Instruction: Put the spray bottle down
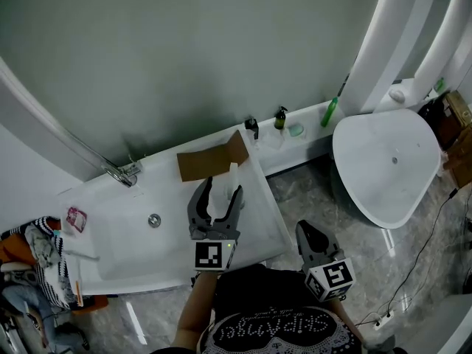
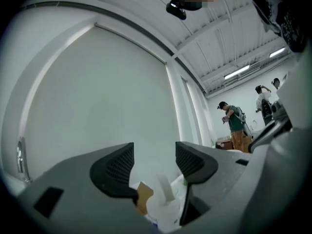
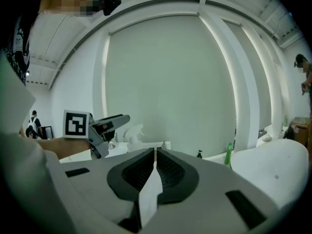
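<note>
Grey matte wall, grey marbled floor tile, glossy white fittings.

Far left: a heap of striped fabric (image 1: pixel 38 253) lies beside the rectangular bathtub (image 1: pixel 110 260), which is smooth white with a chrome tap (image 1: pixel 122 172) on its far rim and a round metal drain (image 1: pixel 154 220).

A flat sheet of brown cardboard (image 1: pixel 210 162) lies across the tub's far right corner.

Just near of it stands the spray bottle (image 1: pixel 233 177): white plastic, slim neck, trigger head. It looks to be on the tub's right rim. It is upright, long axis vertical, head up. I cannot tell which way the nozzle faces.

My left claw (image 1: pixel 222 185) is grey moulded plastic with ribbed black pads (image 2: pixel 121 164). Its jaws stand wide apart and the pads touch nothing. The bottle shows low between them, clear of both pads.

On the far ledge are a dark pump bottle (image 1: pixel 280 118) and a green bottle (image 1: pixel 329 113).

My right claw (image 1: pixel 304 227) is held over the floor, well apart from the bottle, its jaws pressed together on a thin white strip (image 3: pixel 150 196).

Right: a smooth white oval tub (image 1: pixel 391 190).
</note>
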Action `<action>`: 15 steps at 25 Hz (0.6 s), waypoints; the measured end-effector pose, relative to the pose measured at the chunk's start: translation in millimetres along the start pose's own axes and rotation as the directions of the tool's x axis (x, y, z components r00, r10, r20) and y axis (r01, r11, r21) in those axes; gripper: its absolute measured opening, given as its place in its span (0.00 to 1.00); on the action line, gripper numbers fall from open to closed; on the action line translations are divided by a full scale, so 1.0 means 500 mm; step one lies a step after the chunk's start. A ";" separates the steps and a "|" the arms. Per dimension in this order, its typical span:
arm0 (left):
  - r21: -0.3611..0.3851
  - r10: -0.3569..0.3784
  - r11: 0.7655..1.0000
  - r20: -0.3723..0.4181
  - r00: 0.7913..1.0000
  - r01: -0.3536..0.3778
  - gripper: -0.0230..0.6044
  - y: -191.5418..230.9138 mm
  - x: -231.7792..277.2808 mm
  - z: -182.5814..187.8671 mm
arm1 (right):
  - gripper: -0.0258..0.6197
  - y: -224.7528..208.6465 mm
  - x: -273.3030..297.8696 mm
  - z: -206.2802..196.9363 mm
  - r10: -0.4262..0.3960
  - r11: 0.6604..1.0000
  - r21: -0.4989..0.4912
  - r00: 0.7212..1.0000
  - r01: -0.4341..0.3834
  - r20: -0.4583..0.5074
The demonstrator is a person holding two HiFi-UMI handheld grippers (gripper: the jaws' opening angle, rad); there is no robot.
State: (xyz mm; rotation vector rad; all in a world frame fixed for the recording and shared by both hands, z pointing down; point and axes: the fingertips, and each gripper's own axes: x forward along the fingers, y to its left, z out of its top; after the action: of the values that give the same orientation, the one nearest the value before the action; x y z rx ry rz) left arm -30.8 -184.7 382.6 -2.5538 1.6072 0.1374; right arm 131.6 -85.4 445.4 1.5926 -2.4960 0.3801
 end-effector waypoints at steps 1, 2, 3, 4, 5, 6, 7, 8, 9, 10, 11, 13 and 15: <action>0.006 -0.012 1.000 0.007 1.000 0.012 0.46 -0.001 -0.011 0.020 | 0.09 0.001 0.000 0.000 0.001 1.000 0.001 1.000 -0.001 -0.001; 0.005 -0.022 1.000 0.023 0.999 0.022 0.46 -0.002 -0.022 0.044 | 0.09 0.003 0.000 -0.002 0.004 1.000 0.003 1.000 -0.004 -0.002; -0.006 -0.022 1.000 0.049 0.999 0.022 0.44 -0.002 -0.034 0.072 | 0.09 0.004 0.001 -0.002 0.007 1.000 0.004 1.000 -0.007 -0.003; -0.012 -0.014 1.000 0.079 0.997 0.015 0.37 0.001 -0.048 0.100 | 0.09 0.006 0.003 -0.002 0.010 1.000 0.006 1.000 -0.010 -0.002; -0.004 -0.007 1.000 0.107 0.994 0.007 0.27 0.004 -0.064 0.124 | 0.09 0.009 0.005 -0.001 0.015 1.000 0.006 1.000 -0.015 -0.001; 0.009 0.000 1.000 0.131 0.991 -0.001 0.18 0.008 -0.082 0.144 | 0.09 0.013 0.007 -0.001 0.021 1.000 0.006 1.000 -0.021 0.000; 0.012 0.009 1.000 0.148 0.989 -0.011 0.13 0.013 -0.100 0.161 | 0.09 0.017 0.009 -0.001 0.027 1.000 0.006 1.000 -0.027 0.001; 0.006 0.016 1.000 0.159 0.987 -0.017 0.09 0.017 -0.116 0.176 | 0.09 0.022 0.011 -0.002 0.035 0.999 0.006 0.999 -0.035 0.000; -0.003 0.021 1.000 0.163 0.986 -0.021 0.07 0.022 -0.132 0.189 | 0.09 0.027 0.014 -0.003 0.042 0.999 0.006 0.999 -0.042 -0.001; -0.011 0.025 1.000 0.160 0.987 -0.023 0.05 0.026 -0.146 0.200 | 0.09 0.031 0.016 -0.003 0.049 0.999 0.006 0.999 -0.049 -0.003; -0.016 0.028 1.000 0.150 0.988 -0.026 0.04 0.029 -0.160 0.207 | 0.09 0.035 0.018 -0.004 0.056 0.998 0.006 0.998 -0.056 -0.006; -0.031 0.034 0.999 0.100 0.994 -0.031 0.04 0.034 -0.189 0.207 | 0.09 0.043 0.020 -0.004 0.069 0.998 0.009 0.998 -0.069 -0.012; -0.059 0.036 0.998 0.043 0.998 -0.034 0.04 0.040 -0.216 0.196 | 0.09 0.045 0.022 0.001 0.075 0.997 0.013 0.997 -0.075 -0.007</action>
State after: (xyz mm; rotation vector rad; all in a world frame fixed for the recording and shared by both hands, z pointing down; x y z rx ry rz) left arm -96.5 -82.3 300.0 -2.5473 1.6562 0.2452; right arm 106.3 -86.0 445.2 1.5024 -2.5587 0.4111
